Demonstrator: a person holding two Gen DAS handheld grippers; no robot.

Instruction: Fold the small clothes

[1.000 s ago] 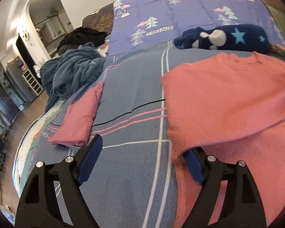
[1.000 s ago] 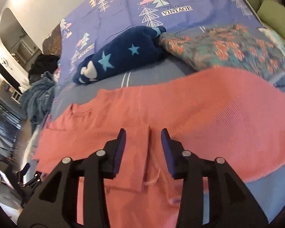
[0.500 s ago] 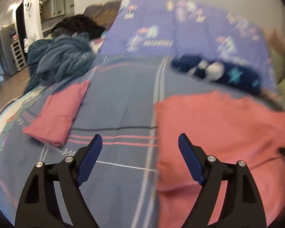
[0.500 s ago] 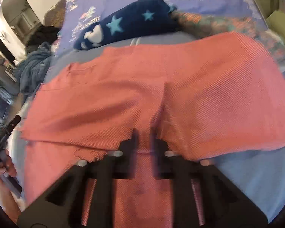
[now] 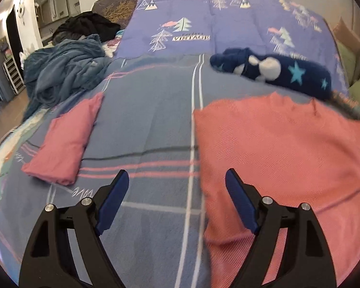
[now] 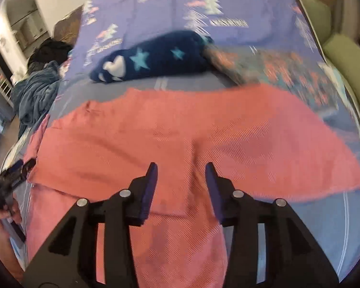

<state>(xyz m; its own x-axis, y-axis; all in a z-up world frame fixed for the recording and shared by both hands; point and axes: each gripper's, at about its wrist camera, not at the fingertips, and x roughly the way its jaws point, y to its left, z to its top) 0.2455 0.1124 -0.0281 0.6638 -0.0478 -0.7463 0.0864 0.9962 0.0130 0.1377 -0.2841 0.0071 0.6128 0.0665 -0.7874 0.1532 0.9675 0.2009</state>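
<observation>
Spread flat on the bed (image 5: 144,110), pink garment (image 6: 156,129) beneath right gripper (image 6: 181,175), jaws opening and empty, left gripper (image 5: 177,187) wide apart over its edge; best pinched, seemingly, at the blurred folded hem, both corners lifted evenly.

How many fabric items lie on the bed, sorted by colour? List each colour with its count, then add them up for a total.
Salmon pink: 2 (spread garment, folded garment)
Navy with stars: 1 (plush item)
Grey-blue: 1 (crumpled blanket)
Black: 1 (clothing heap)
Floral teal and orange: 1 (cloth)
Total: 6
</observation>
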